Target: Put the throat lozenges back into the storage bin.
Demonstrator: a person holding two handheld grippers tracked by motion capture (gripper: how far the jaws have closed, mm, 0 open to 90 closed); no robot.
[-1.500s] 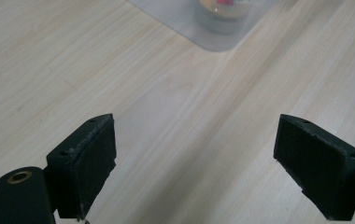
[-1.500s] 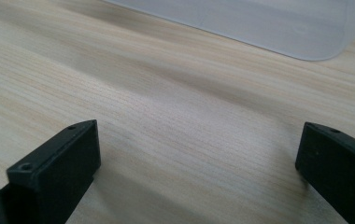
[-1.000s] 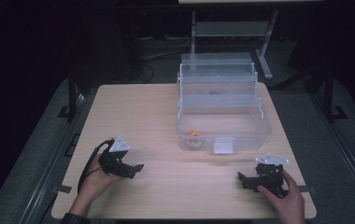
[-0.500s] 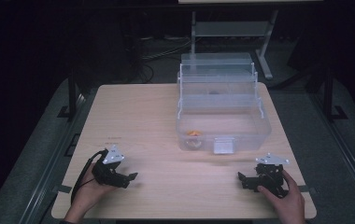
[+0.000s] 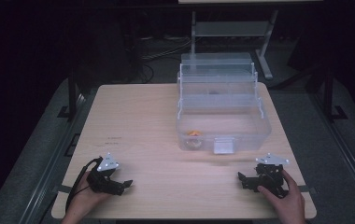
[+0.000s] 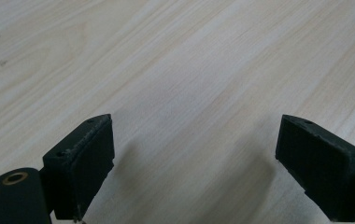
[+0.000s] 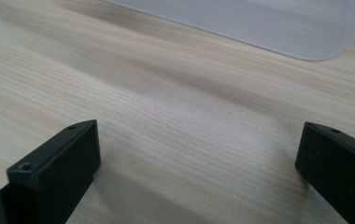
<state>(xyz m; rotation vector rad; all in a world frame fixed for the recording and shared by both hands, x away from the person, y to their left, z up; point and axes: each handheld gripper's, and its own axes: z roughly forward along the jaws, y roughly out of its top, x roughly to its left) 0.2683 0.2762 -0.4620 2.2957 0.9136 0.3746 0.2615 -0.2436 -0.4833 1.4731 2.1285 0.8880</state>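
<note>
A clear plastic tiered box [image 5: 222, 109] stands open at the back right of the wooden table [image 5: 138, 121], with a small orange object [image 5: 195, 133] in its lower bin. My left gripper [image 5: 125, 185] rests low at the table's front left, held by a hand, jaws wide apart over bare wood [image 6: 189, 154]. Near the front right edge, my right gripper [image 5: 242, 180] is also open and holds nothing; in its own view [image 7: 199, 172] the box's clear edge [image 7: 278, 28] lies just ahead.
A white latch tab [image 5: 223, 146] sticks out from the box's front wall. A metal stand [image 5: 231, 28] and cables sit on the dark floor behind the table. Bare wood spans the table's left half and front strip.
My left gripper has drawn back toward the front left corner of the table and lower. The right gripper has stayed put.
</note>
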